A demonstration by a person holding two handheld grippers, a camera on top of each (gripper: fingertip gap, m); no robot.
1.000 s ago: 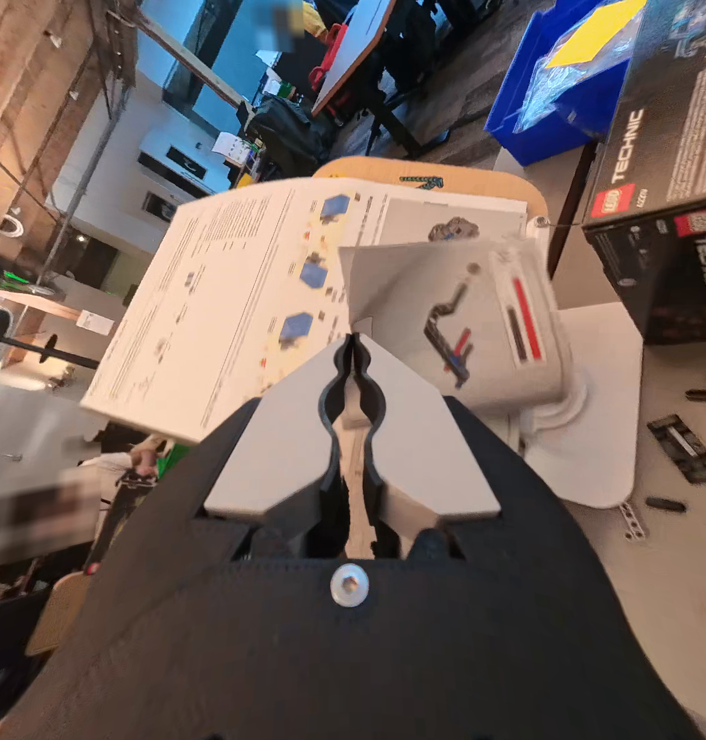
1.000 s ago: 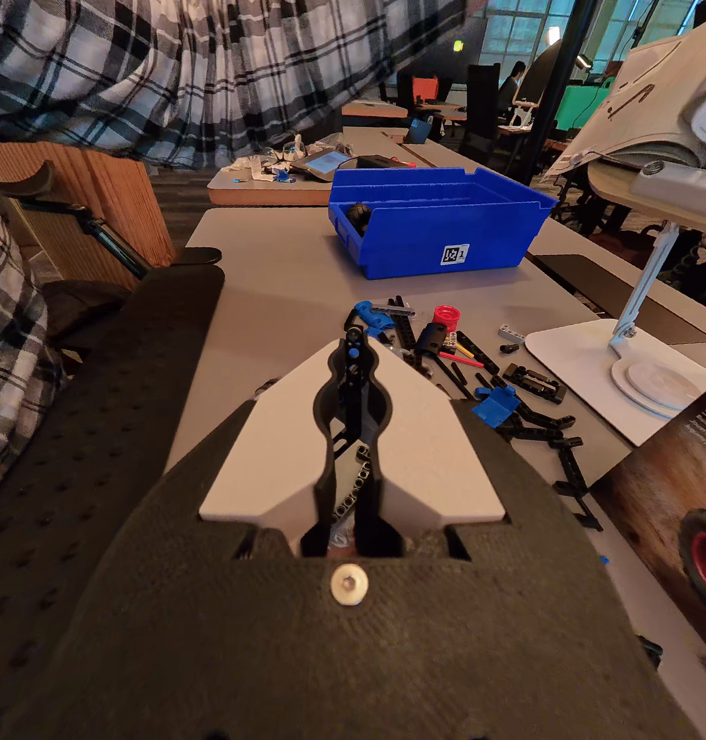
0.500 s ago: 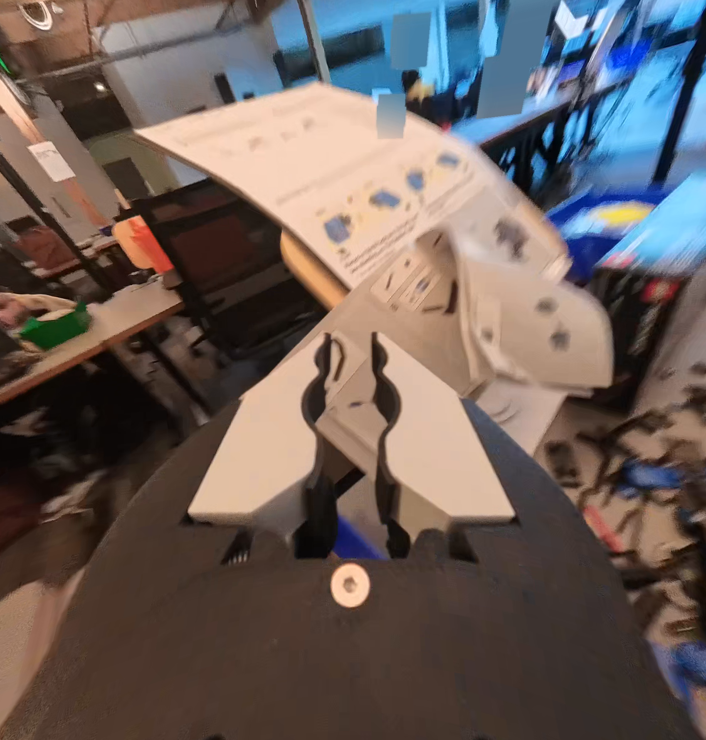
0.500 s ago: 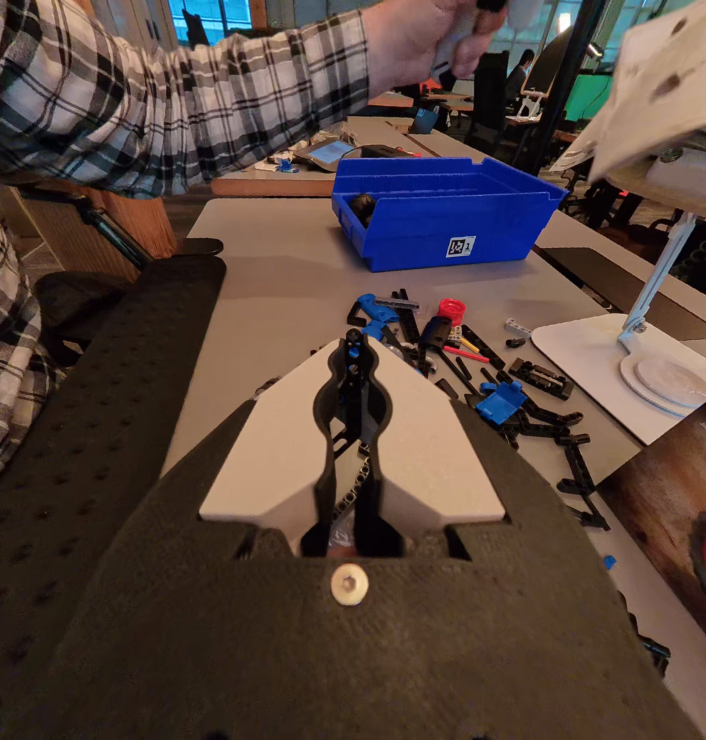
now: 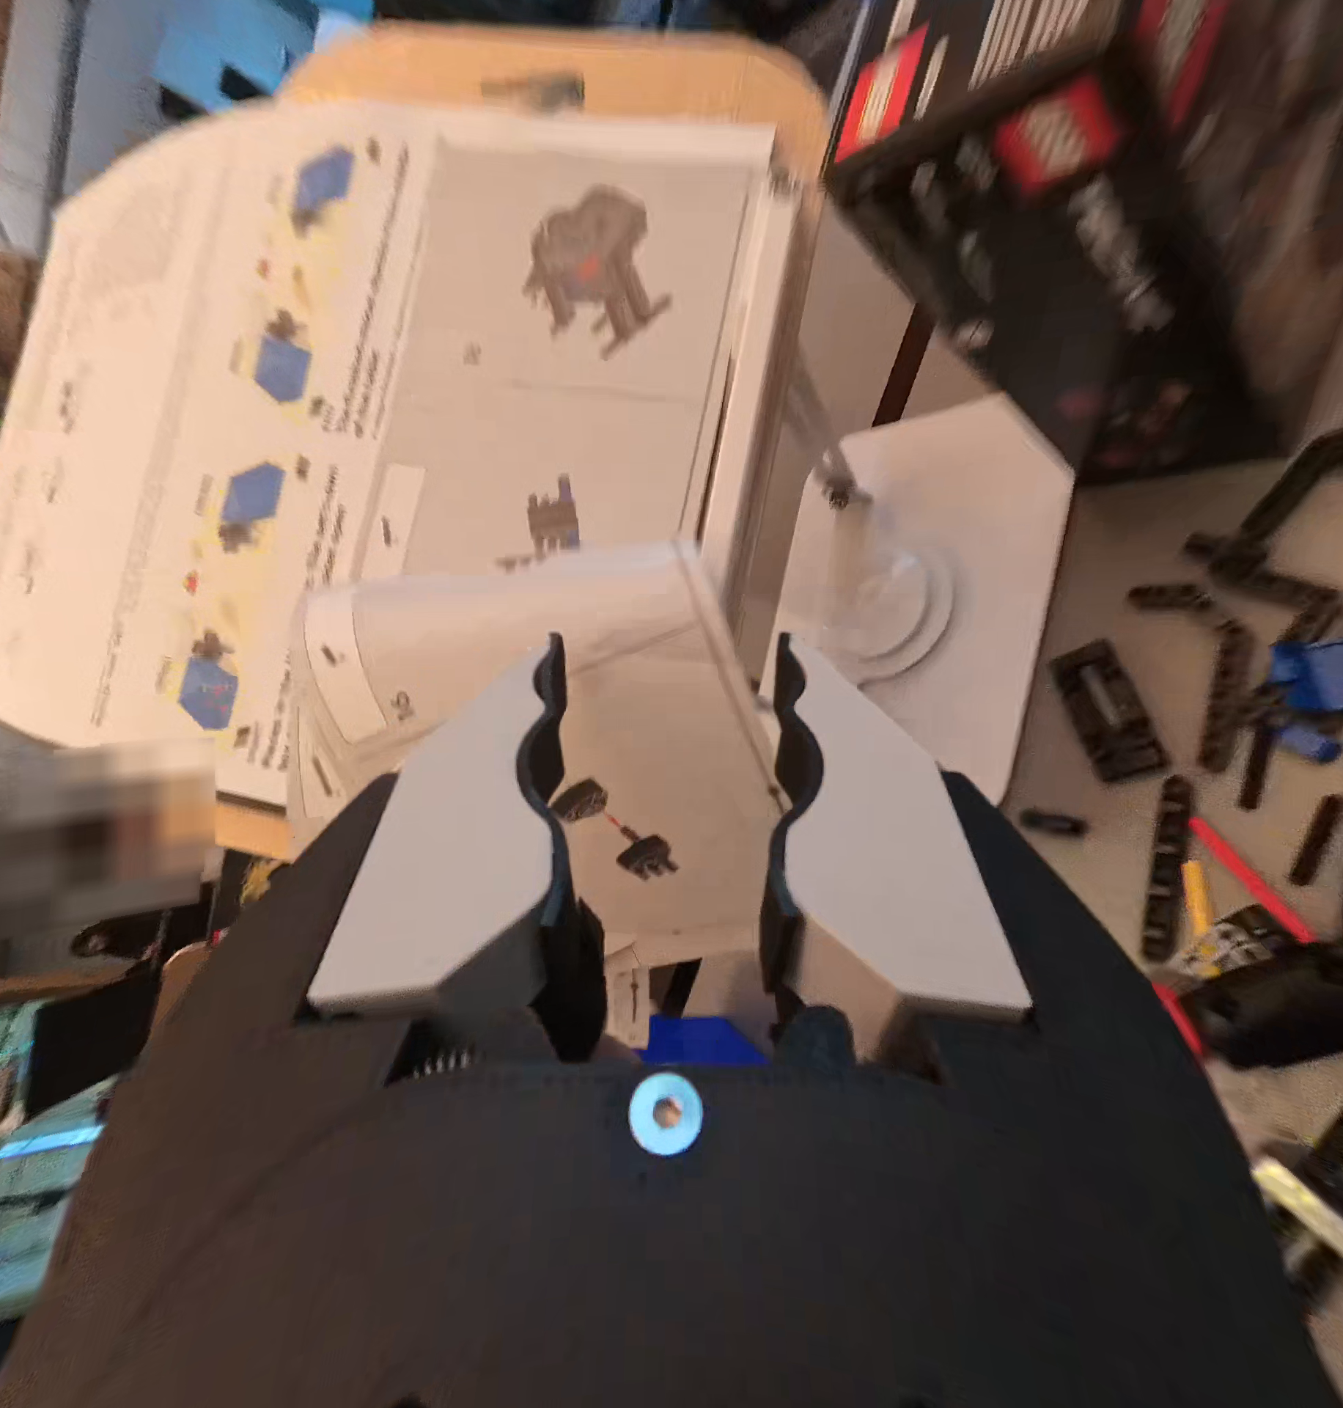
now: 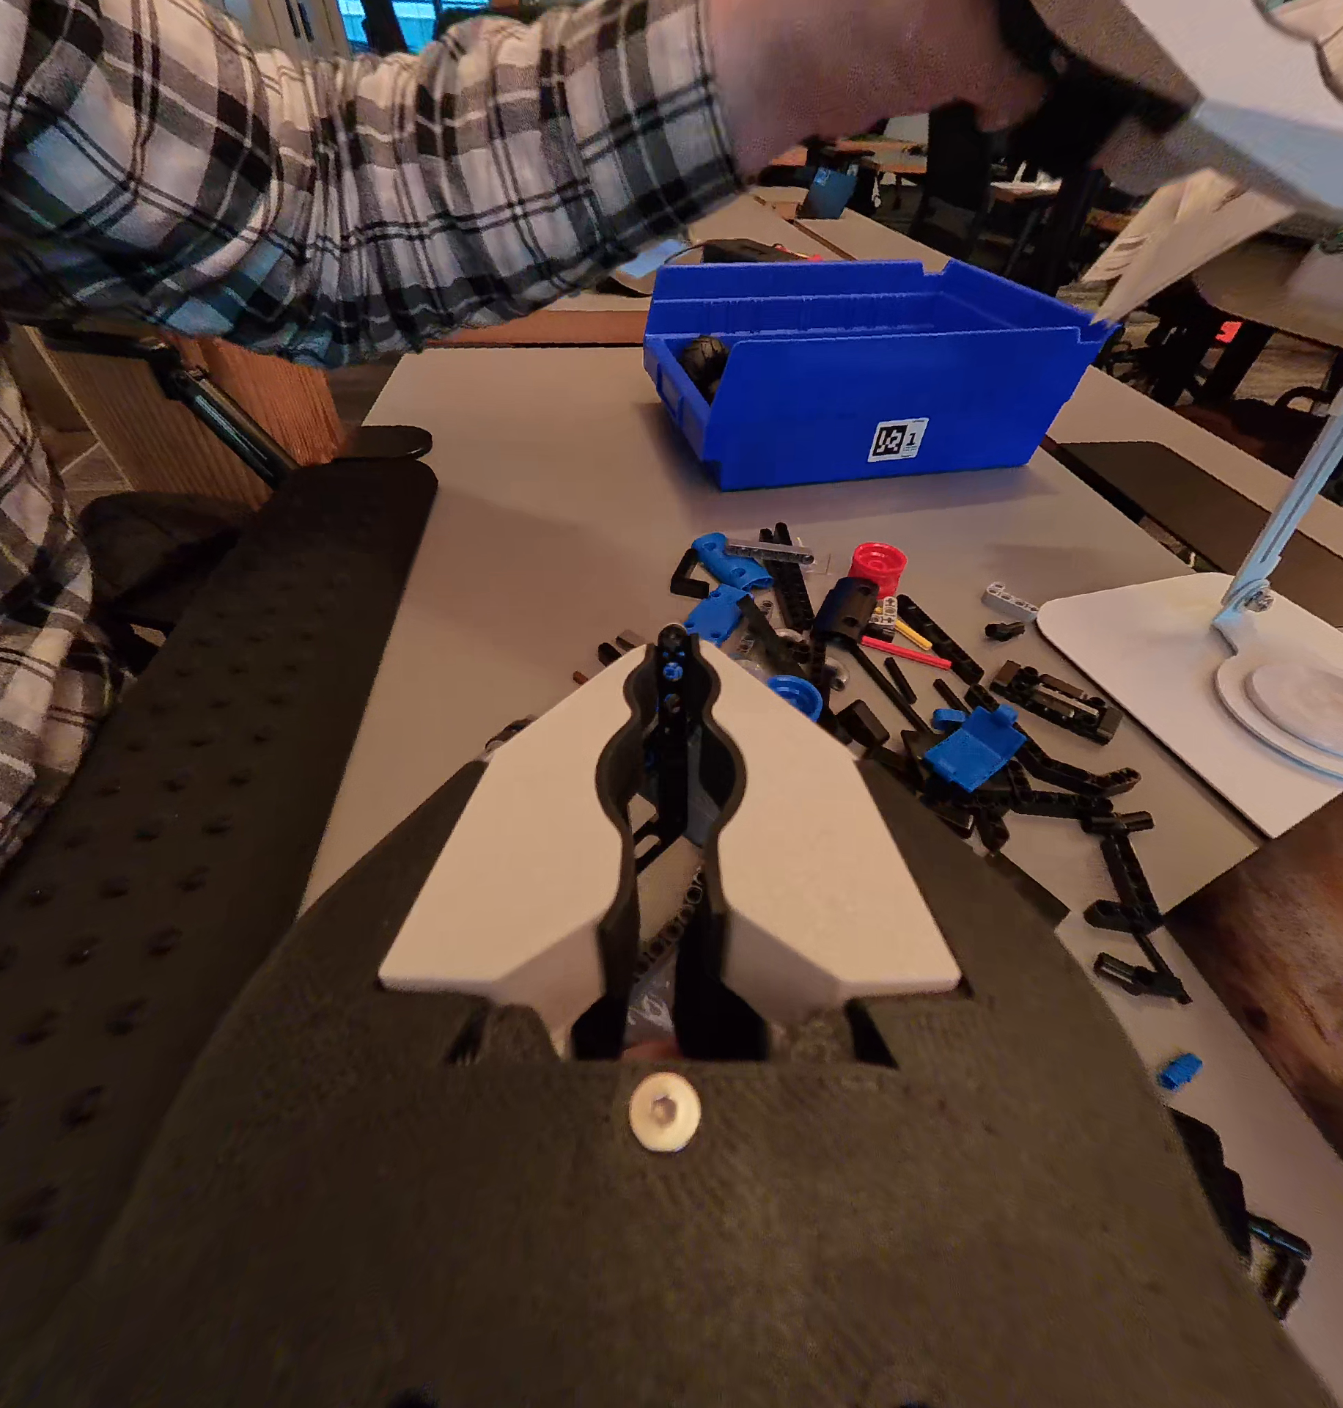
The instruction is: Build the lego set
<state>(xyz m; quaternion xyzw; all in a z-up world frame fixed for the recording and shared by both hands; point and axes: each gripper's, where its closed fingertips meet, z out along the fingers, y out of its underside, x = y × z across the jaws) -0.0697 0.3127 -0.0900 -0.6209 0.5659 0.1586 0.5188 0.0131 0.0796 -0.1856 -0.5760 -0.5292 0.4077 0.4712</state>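
Right wrist view: right gripper [image 6: 672, 686] clamped on a black-and-blue lego beam assembly [image 6: 672, 731], long axis toward twelve o'clock; loose black, blue and red lego pieces [image 6: 920, 686] at two o'clock. Left gripper [image 5: 665, 663] spread wide, empty, over a curled white paper instruction booklet [image 5: 425, 343].

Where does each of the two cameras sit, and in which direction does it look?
Left wrist view: on the left gripper, open, facing the instruction booklet on its stand; no hand shows.
Right wrist view: on the right gripper, shut on a black lego assembly, facing across the table to the blue bin; a plaid sleeve crosses above.
Shared: the white stand base and the scattered lego pieces.
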